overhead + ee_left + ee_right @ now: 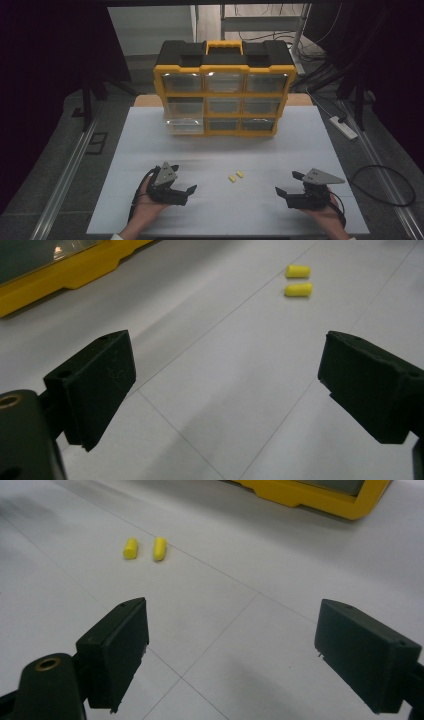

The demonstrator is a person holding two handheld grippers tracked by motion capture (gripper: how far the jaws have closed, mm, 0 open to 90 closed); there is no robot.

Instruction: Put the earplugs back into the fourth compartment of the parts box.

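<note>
Nearest, left gripper point(186, 183) and right gripper point(288, 182): jaws spread wide, holding nothing, low over white table point(150, 150). Between, farther out: two yellow earplugs point(235, 176), side by side, shape clear from gripper views. Farthest: drawer organizer point(223, 90), entire from high view, cropped to yellow base elsewhere; drawer contents indistinct.

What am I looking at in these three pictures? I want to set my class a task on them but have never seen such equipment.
A person sits at a white table holding a hand-operated claw in each hand: the left claw and the right claw. One picture looks down from above; the other two come from cameras riding on each claw, looking out between its black jaws. Both claws are open and hold nothing. Two small yellow earplugs lie side by side between them. At the back stands a yellow and black drawer cabinet with clear drawers.
</note>
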